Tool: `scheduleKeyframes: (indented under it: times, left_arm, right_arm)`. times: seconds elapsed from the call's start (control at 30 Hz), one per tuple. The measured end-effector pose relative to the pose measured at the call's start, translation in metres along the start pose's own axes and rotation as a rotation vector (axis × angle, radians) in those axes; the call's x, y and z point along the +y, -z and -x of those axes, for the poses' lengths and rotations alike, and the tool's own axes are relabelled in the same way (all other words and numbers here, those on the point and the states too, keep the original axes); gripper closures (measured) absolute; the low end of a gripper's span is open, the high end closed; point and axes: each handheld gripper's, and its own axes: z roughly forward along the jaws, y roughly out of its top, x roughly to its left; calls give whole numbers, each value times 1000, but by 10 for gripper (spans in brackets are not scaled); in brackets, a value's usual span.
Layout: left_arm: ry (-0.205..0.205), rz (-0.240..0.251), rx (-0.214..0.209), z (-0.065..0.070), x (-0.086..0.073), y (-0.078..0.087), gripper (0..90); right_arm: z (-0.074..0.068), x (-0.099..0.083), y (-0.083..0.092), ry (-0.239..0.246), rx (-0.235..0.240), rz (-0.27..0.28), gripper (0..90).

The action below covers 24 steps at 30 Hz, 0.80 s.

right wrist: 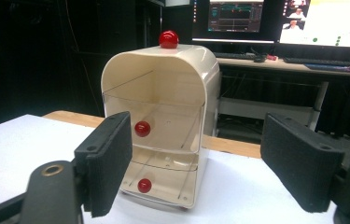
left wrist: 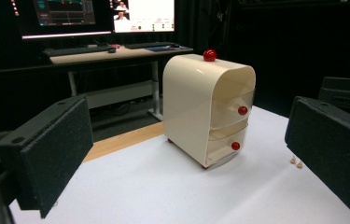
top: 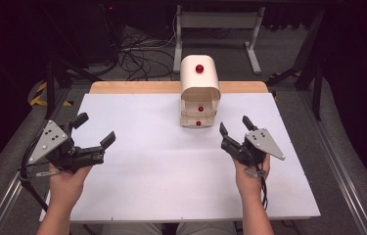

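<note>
Looking down from the high view, a cream, round-topped drawer cabinet (top: 199,93) with red ball knobs stands at the far middle of the white table (top: 147,171), its lower drawers foreshortened; left gripper (top: 94,130) and right gripper (top: 234,126) flank it, well apart, both spread and empty. Left gripper view: glossy cabinet (left wrist: 200,107) between rough black pads, right pad cropped. Right gripper view: clear drawer fronts of the cabinet (right wrist: 163,116), partly masked by one pad.

Cream drawer cabinet (top: 200,90), red knobs (top: 199,68), white table (top: 147,166), black tool pads (right wrist: 109,163).
</note>
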Motion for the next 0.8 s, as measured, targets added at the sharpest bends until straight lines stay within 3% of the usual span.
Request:
scheduleKeyframes:
  times: [0.47,0.8]
  left_arm:
    - [3,-3,9,-1,0,1,21]
    - [7,0,18,-2,0,2,24]
  right_arm:
    - [-17,-4,-14,7,-10,-5,286]
    - [-29,-7,-25,29,-42,-4,310]
